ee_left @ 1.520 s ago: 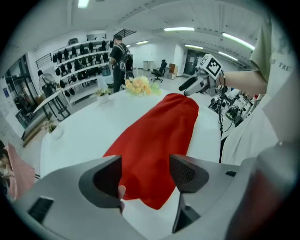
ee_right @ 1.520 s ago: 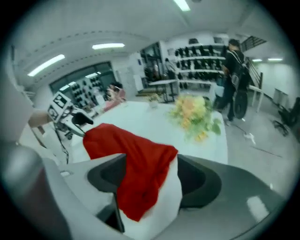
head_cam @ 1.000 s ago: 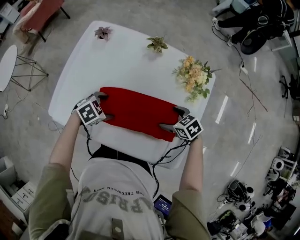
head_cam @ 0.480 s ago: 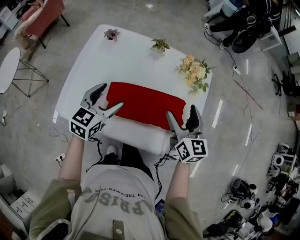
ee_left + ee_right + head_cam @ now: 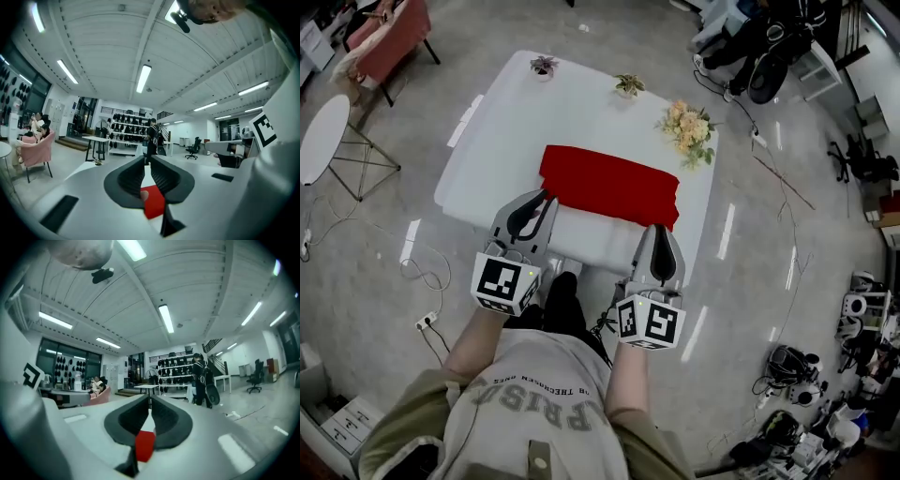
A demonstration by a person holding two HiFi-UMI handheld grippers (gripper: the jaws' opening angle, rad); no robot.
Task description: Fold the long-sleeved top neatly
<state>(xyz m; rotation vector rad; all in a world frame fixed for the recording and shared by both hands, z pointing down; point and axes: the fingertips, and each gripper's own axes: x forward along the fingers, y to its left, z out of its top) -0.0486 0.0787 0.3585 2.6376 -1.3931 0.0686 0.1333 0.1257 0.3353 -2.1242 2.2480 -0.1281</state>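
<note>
The red long-sleeved top point(image 5: 609, 186) lies folded in a flat rectangle on the white table point(image 5: 506, 122), toward its near edge. Both grippers hang in the air well above and short of the table, pointing level across the room. My left gripper point(image 5: 547, 198) is closing, its tips nearly together, with nothing between them. My right gripper point(image 5: 661, 229) is likewise closing and holds nothing. In the left gripper view the jaws point(image 5: 146, 161) meet at the tips, and a patch of the red top point(image 5: 152, 201) shows far below. The right gripper view shows the same: gripper point(image 5: 150, 401), red top point(image 5: 144, 445).
Two small potted plants point(image 5: 544, 66) point(image 5: 629, 84) and a flower bouquet point(image 5: 687, 128) stand along the table's far side. A pink chair point(image 5: 384, 42) and a round side table point(image 5: 323, 136) are at the left. A person point(image 5: 152, 136) stands by clothes racks.
Both grippers have left the top's near corners and risen toward me, turning from downward to level. Their jaws went from wide open to nearly closed. The top stays flat on the table.
</note>
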